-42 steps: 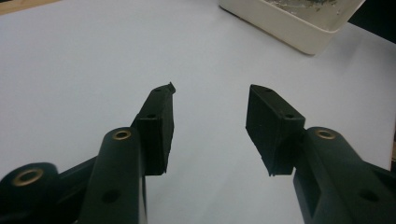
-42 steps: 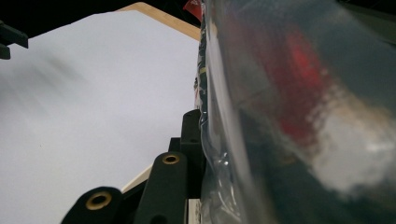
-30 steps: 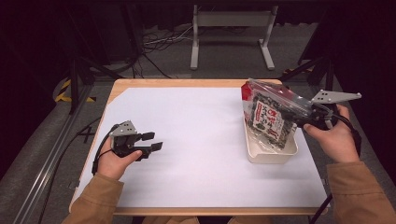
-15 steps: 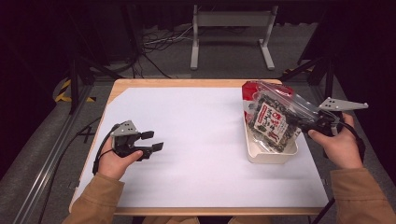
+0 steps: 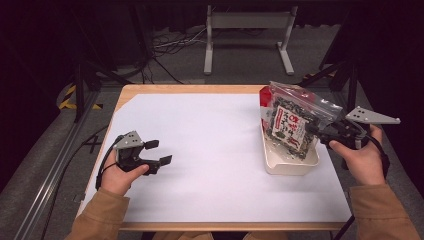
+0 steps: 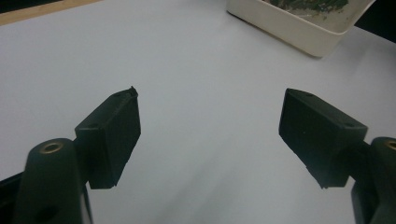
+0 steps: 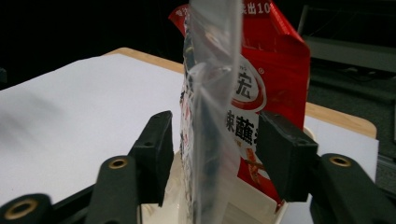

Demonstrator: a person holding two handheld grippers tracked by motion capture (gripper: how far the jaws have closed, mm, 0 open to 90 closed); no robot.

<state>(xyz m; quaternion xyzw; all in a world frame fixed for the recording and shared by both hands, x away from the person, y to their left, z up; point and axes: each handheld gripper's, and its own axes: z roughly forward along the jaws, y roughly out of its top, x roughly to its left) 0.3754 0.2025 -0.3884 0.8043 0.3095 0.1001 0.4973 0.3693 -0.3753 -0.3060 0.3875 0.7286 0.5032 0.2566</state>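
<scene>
Left gripper (image 5: 159, 152) idles over the bare white sheet (image 5: 200, 150), jaws just opened wide, empty; clear snack bag (image 5: 292, 122) stands in the white bin (image 5: 290, 165), right gripper (image 5: 314, 131) jaws just spreading off it, probably releasing.

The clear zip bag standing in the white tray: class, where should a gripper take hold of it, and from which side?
Grip the clear zip bag by its flat right edge, coming in from the right as the right gripper does. It stands on edge in the white tray, thin enough for the jaws to straddle; they have just been opening around it.
</scene>
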